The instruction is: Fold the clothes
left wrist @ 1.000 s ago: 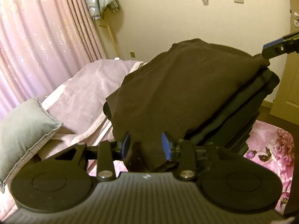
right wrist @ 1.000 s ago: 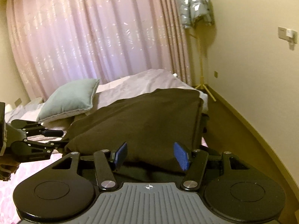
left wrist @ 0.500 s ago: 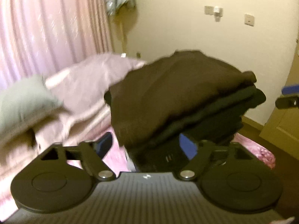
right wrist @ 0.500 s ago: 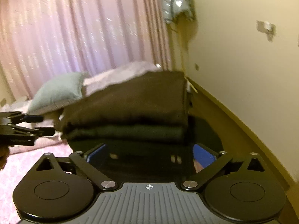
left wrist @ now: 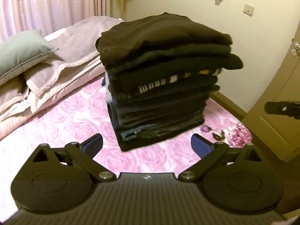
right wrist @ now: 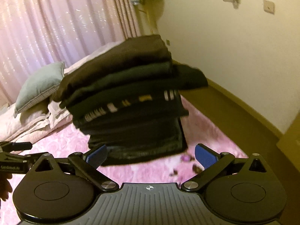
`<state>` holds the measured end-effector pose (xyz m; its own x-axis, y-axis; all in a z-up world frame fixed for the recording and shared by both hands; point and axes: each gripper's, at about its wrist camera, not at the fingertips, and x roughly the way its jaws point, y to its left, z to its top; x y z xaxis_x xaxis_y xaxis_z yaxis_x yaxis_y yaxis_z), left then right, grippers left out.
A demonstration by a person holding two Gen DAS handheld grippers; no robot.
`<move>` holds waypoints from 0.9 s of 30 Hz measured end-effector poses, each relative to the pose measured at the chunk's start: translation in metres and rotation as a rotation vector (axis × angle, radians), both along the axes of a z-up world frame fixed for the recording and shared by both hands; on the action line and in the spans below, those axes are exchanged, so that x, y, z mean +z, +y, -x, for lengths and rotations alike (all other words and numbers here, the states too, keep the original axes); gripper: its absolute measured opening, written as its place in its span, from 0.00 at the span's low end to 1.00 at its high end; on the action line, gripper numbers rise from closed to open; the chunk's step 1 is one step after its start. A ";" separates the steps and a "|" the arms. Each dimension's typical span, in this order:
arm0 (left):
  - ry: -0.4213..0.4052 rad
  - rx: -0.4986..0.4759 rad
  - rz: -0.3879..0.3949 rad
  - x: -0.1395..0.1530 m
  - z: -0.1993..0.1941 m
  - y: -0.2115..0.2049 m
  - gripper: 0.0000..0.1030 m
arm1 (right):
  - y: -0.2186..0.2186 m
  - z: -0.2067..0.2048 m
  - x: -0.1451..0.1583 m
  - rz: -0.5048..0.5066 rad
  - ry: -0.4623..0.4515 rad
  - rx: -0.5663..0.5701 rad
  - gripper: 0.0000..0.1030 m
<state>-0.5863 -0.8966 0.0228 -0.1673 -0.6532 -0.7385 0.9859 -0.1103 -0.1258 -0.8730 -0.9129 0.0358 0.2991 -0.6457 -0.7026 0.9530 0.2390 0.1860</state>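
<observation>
A tall stack of folded dark clothes point(left wrist: 161, 86) stands on the pink floral bedspread point(left wrist: 71, 116). A folded dark brown garment point(left wrist: 161, 31) lies on top of it. The stack also shows in the right wrist view point(right wrist: 131, 101). My left gripper point(left wrist: 147, 144) is open and empty, a short way in front of the stack's base. My right gripper point(right wrist: 151, 154) is open and empty, close to the stack's bottom edge. The right gripper's tip shows at the right edge of the left wrist view point(left wrist: 283, 109). The left gripper shows at the left edge of the right wrist view point(right wrist: 15, 157).
A grey-green pillow point(left wrist: 20, 50) and folded pale pink bedding point(left wrist: 61, 63) lie at the head of the bed. Pink curtains point(right wrist: 56, 22) hang behind. A cream wall point(right wrist: 234, 56) and brown floor run along the right. A wooden door point(left wrist: 281, 101) stands at far right.
Both grippers let go of the brown garment, opened wide and pulled back and down. The garment now lies flat on top of the stack.
</observation>
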 end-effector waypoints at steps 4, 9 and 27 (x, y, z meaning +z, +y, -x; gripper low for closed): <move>0.052 0.016 -0.001 0.004 0.003 0.019 0.98 | 0.009 -0.003 0.007 0.014 0.004 0.030 0.99; 0.025 0.025 0.016 0.011 0.019 0.029 0.98 | 0.009 -0.004 0.021 0.054 0.020 0.075 0.99; -0.102 0.267 -0.033 0.029 0.098 0.082 0.98 | 0.032 0.050 0.016 0.049 0.019 0.249 0.99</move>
<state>-0.6847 -0.8149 0.0514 0.0833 -0.6398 -0.7640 0.9873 0.1571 -0.0239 -0.9229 -0.8807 0.0518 0.4404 -0.5871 -0.6793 0.8668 0.4751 0.1514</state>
